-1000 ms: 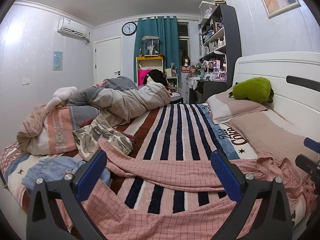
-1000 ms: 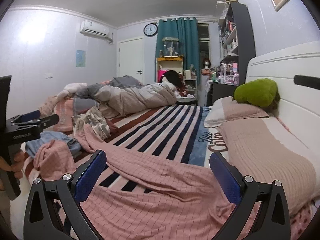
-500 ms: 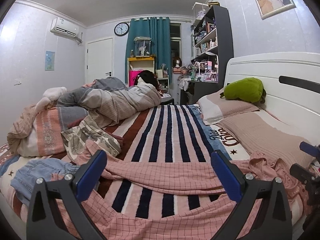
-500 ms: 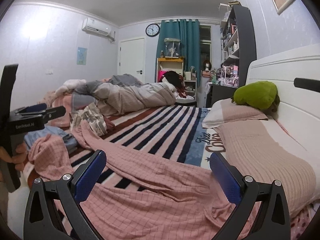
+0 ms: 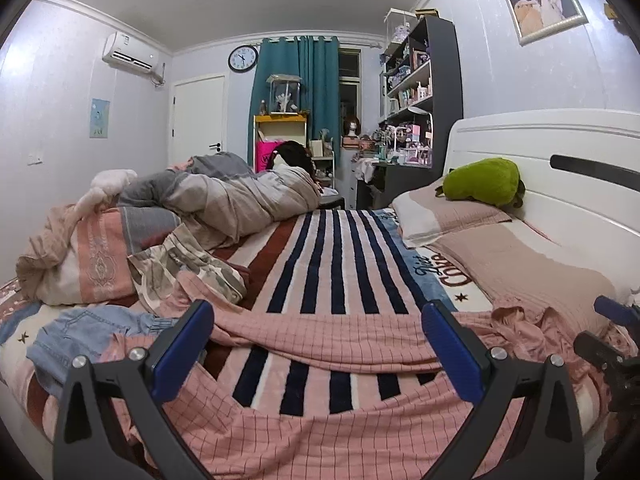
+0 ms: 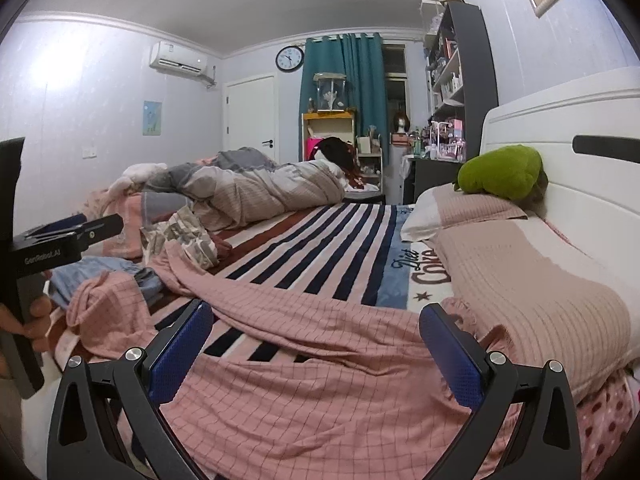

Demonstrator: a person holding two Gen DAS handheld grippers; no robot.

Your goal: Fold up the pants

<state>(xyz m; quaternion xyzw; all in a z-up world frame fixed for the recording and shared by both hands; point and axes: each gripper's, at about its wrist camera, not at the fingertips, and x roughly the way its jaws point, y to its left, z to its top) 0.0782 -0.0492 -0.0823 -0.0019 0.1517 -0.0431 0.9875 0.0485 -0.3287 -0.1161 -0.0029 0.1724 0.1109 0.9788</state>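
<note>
Pink checked pants (image 5: pixel 320 344) lie spread along the near edge of the bed (image 5: pixel 332 264), one leg running toward the left edge, the bunched waist end near the right side just beside the long beige pillow (image 5: pixel 520 264); in the right wrist view the same pants (image 6: pixel 304 380) cover the near edge, with a crumpled cuff at the near-left corner. Left gripper (image 5: pixel 318 348) hovers above the pants, blue-padded fingers (image 5: pixel 182 350) wide apart, nothing between them. Right gripper (image 6: pixel 316 352) likewise spread wide and empty, over the cloth. The left gripper body (image 6: pixel 48 248) and a person's hand (image 6: pixel 24 320) gripping its handle show at the left edge of the right wrist view; part of the right gripper (image 5: pixel 612 344) shows at the right edge of the left view. Clutter around: blue denim garment (image 5: pixel 88 336) at the near-left corner, touching the pant leg; camo-print garment (image 5: pixel 188 268) just behind it, lying partly on the leg's far end; folded pink-and-grey blanket (image 5: pixel 92 256) and a grey quilt heap (image 5: pixel 240 196) along the left and far side. Green plush (image 5: pixel 480 182) sits on the far pillow (image 5: pixel 444 216) against the white headboard (image 5: pixel 560 160). Striped blanket middle is bare. Versus one second ago: the left view has swung left and risen slightly, more striped blanket is seen between its fingers; the right view sits a bit lower and closer to the pants; finger spread unchanged on both, pants lie the same.
</note>
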